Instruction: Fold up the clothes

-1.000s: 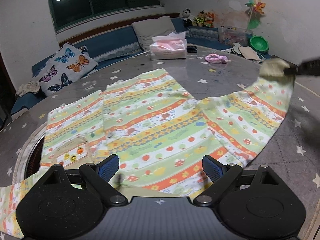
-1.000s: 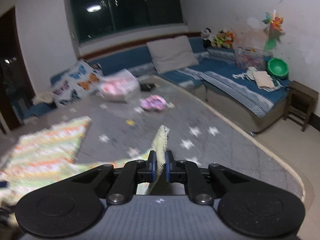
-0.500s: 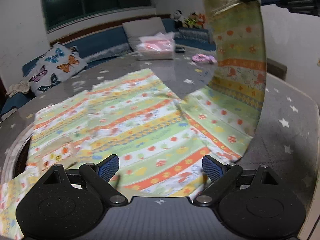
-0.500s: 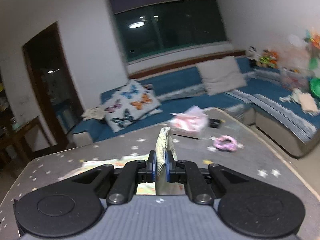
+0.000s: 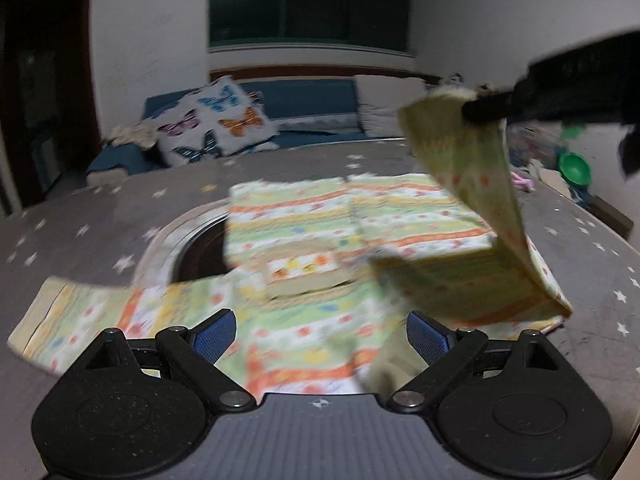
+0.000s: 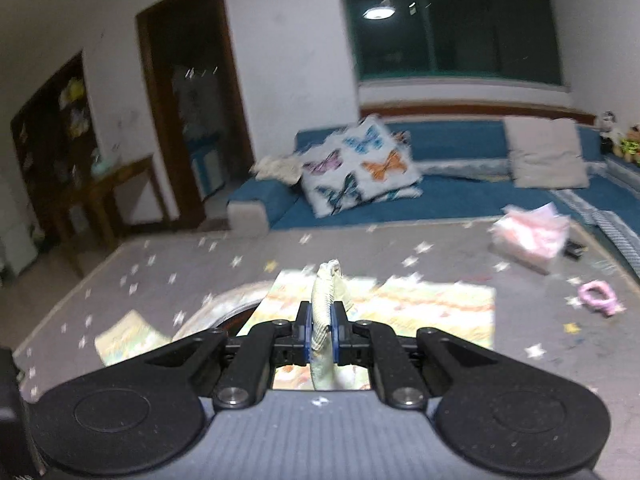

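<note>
Blue sofa (image 6: 460,196) and a dark window (image 6: 452,28) stood behind the grey, star-printed counter (image 5: 592,280). Across that counter lay the striped shirt (image 5: 304,248), spread mostly flat – one sleeve (image 5: 480,184) lifted clear above it. A butterfly cushion (image 6: 360,172) leaned on the sofa. The right gripper (image 6: 321,330) had its fingers pinched tight on the sleeve's cuff; the left gripper (image 5: 320,330) hovered low over the shirt's near edge, fingers wide – gripping nothing.
</note>
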The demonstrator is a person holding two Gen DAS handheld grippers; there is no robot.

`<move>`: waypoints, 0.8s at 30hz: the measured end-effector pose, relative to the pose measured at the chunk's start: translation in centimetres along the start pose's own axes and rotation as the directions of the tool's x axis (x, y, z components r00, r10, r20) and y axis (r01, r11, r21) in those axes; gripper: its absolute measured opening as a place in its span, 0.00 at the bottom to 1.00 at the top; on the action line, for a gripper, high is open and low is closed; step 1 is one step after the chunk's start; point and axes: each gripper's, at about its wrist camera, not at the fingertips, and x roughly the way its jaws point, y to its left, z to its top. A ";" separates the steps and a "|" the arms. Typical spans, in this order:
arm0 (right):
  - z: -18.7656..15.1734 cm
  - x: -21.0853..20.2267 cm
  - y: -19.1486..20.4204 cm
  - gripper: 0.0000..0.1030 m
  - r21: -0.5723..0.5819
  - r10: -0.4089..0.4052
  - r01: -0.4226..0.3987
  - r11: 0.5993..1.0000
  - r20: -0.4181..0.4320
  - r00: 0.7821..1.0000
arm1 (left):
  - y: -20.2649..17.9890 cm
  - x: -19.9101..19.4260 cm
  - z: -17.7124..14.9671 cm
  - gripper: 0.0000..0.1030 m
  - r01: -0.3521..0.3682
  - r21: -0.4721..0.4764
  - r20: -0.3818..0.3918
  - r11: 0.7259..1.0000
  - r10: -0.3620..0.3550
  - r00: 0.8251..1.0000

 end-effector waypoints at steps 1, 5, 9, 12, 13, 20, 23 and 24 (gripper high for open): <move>-0.4 0.9 0.7 0.08 -0.006 0.010 -0.010 1.000 -0.020 1.000 | 0.5 -0.1 -0.3 0.91 -0.008 -0.010 -0.005 1.000 0.008 1.000; -2.5 3.7 3.0 0.09 -0.024 0.057 -0.060 0.998 -0.109 0.992 | 2.2 -0.1 -1.5 0.91 -0.034 -0.045 -0.030 0.998 0.033 0.999; -3.9 4.7 4.3 0.18 -0.043 0.102 -0.111 0.993 -0.174 0.979 | 2.8 -0.1 -1.9 0.91 -0.052 -0.060 -0.037 0.997 0.050 0.998; -4.1 3.9 3.8 0.19 -0.058 0.092 -0.103 0.993 -0.173 0.981 | 3.0 -0.1 -1.5 0.91 -0.060 -0.063 -0.032 0.996 0.058 0.998; -4.0 3.5 3.2 0.19 -0.060 0.082 -0.094 0.994 -0.173 0.981 | 3.0 -0.1 -1.4 0.91 -0.062 -0.063 -0.029 0.996 0.060 0.998; -6.4 2.0 -2.5 0.19 -0.050 -0.039 0.028 0.998 -0.249 0.968 | 2.0 0.3 -0.1 0.91 -0.049 -0.044 -0.007 0.998 0.048 0.999; -8.8 1.9 -4.9 0.19 -0.042 -0.097 0.089 0.995 -0.289 0.952 | 1.2 1.4 0.1 0.91 -0.047 -0.019 -0.022 0.999 0.047 0.999; -9.4 1.9 -5.6 0.19 -0.038 -0.111 0.104 0.994 -0.300 0.948 | 1.0 1.8 0.1 0.91 -0.047 -0.012 -0.029 0.999 0.047 0.999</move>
